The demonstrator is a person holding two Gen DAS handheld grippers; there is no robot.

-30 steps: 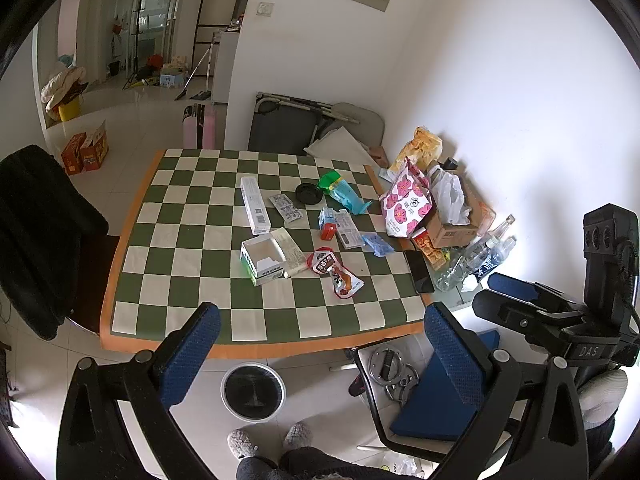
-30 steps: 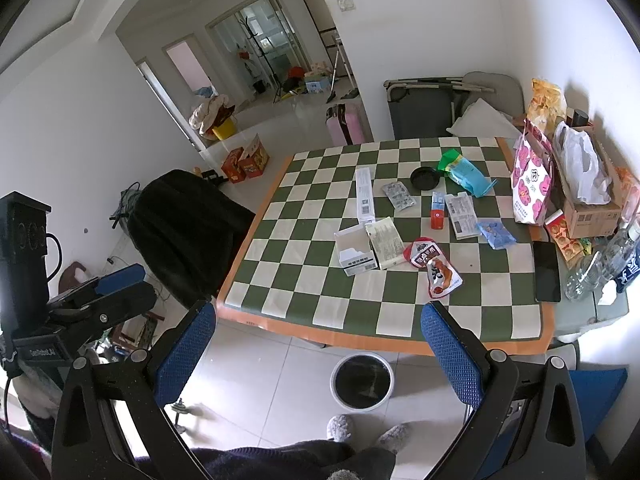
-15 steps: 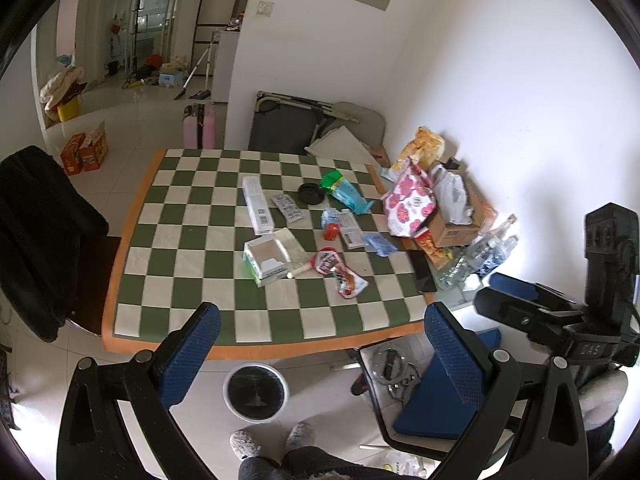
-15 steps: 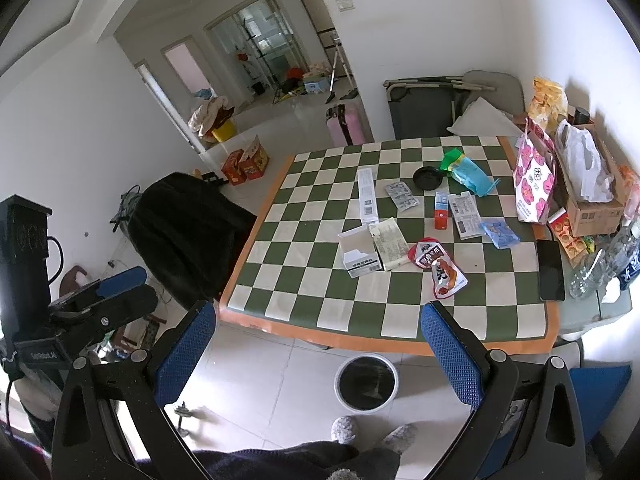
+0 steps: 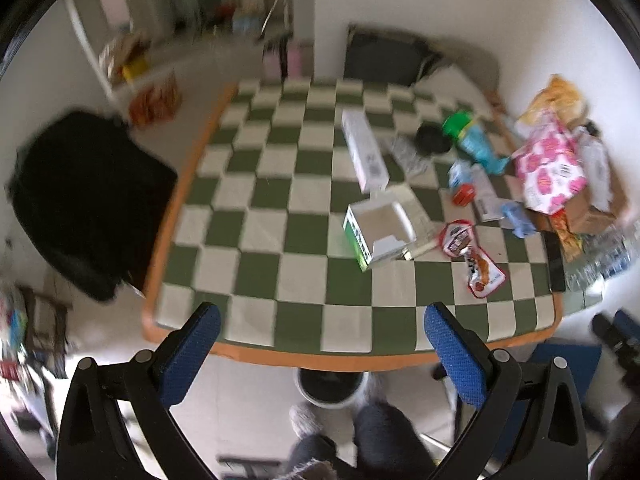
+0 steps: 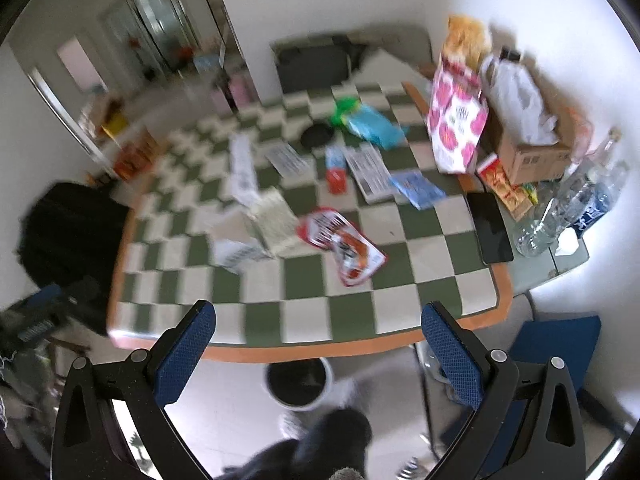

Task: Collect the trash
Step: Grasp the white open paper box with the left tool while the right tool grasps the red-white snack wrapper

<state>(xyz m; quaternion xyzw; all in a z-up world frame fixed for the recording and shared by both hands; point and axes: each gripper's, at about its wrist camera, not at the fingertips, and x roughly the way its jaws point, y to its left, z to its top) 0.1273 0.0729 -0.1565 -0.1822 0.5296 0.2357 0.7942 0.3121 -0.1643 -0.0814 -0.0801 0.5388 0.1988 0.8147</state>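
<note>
Litter lies on a green-and-white checked table (image 5: 304, 280): an open white-and-green carton (image 5: 378, 234), a long white box (image 5: 364, 150), a red snack wrapper (image 5: 474, 258) (image 6: 342, 242), a small red-and-blue pack (image 6: 335, 168) and a blue packet (image 6: 418, 188). A white bin with a black liner (image 5: 330, 386) (image 6: 298, 382) stands on the floor under the near table edge. My left gripper (image 5: 324, 352) and right gripper (image 6: 318, 350) both hang open and empty above that edge, apart from everything. Both views are blurred.
A pink-spotted bag (image 6: 456, 126), a cardboard box (image 6: 528, 152), plastic bottles (image 6: 568, 204) and a black phone (image 6: 490, 228) crowd the table's right side. A black chair (image 5: 84, 196) stands left, a blue seat (image 6: 556, 344) right. A person's legs and slippers (image 5: 360, 428) are below.
Both grippers have swung toward the table and tilted down, so the table looks larger and nearer. The views are now motion-blurred. Nothing on the table has moved.
</note>
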